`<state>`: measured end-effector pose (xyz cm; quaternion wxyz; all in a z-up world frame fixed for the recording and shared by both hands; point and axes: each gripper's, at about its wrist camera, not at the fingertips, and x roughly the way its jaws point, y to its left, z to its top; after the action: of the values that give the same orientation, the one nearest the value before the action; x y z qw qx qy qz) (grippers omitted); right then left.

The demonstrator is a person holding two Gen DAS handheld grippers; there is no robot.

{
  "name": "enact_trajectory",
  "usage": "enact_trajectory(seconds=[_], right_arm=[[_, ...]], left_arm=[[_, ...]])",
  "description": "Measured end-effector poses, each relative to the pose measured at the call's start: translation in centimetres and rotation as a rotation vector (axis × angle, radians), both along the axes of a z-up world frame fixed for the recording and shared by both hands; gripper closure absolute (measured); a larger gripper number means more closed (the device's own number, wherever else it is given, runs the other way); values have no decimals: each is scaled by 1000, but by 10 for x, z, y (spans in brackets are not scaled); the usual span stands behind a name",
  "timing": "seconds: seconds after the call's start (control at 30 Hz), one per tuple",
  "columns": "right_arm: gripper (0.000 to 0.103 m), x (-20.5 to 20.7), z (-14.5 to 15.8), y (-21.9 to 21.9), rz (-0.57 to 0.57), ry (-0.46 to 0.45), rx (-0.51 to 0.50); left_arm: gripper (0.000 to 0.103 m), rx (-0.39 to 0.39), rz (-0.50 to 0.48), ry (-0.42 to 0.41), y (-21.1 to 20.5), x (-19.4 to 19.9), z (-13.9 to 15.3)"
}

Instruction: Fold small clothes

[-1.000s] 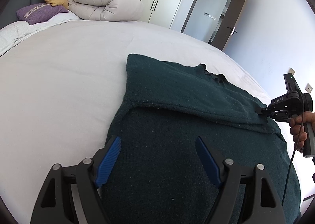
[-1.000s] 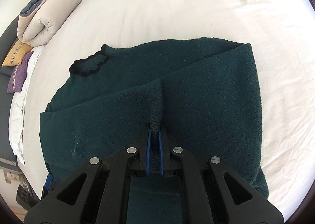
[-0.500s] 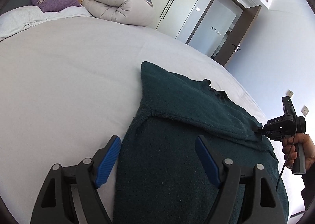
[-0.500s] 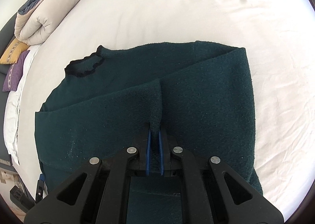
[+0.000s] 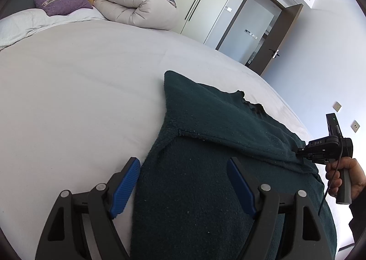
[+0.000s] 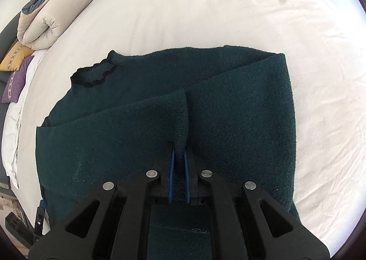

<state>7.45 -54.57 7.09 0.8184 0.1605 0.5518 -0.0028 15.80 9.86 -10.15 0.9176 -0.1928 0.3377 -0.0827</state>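
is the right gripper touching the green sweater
Touching. The right wrist view shows the right gripper with its blue fingers closed on a pinched ridge of the green sweater.

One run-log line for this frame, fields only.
right tool: shut on sweater sleeve | left tool: open, over sweater's edge | surface: bed

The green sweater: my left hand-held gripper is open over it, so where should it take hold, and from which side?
Grip the sweater at its bare left edge, just ahead of the left hand-held gripper, probably coming from the sheet side. That edge lies flat and free there, and it mirrors the fold the right hand-held gripper already pinches.
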Motion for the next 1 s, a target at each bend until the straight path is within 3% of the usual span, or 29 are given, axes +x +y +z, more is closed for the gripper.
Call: enact_trajectory(seconds=[0.13,0.27,0.37,0.43,0.5,0.6,0.67,0.73,0.77,0.87,0.97,1.0], right_arm=[[97,-2,-3,-10,-14,-13,70],[98,-4,-6,-15,-1,-33,103],[98,-7,-9,-19,2,-54,129],[98,-8,-12,-22,2,-67,150],[98,-10,-14,-24,6,-81,167],[99,-12,-16,-27,11,-101,189],[99,-12,-17,-26,17,-110,191],[99,-12,-18,-26,18,-117,196],[99,-12,-19,-26,19,-122,199],[99,-13,-21,-26,17,-139,204],[99,-18,-21,-28,11,-157,206],[99,-18,-21,-27,9,-161,207]], left_arm=[[24,-21,-6,6,5,0,16],[24,-49,-9,-35,16,13,54],[24,3,-69,-30,13,53,74],[32,43,-141,-30,6,84,78],[57,37,-219,31,1,121,70],[67,40,-228,124,4,166,48],[71,0,-221,219,12,191,22],[87,15,-211,273,14,204,-2],[95,36,-209,254,15,204,-7],[95,2,-207,235,19,199,-11],[94,51,-192,214,12,185,-5],[84,82,-195,204,7,176,0]])
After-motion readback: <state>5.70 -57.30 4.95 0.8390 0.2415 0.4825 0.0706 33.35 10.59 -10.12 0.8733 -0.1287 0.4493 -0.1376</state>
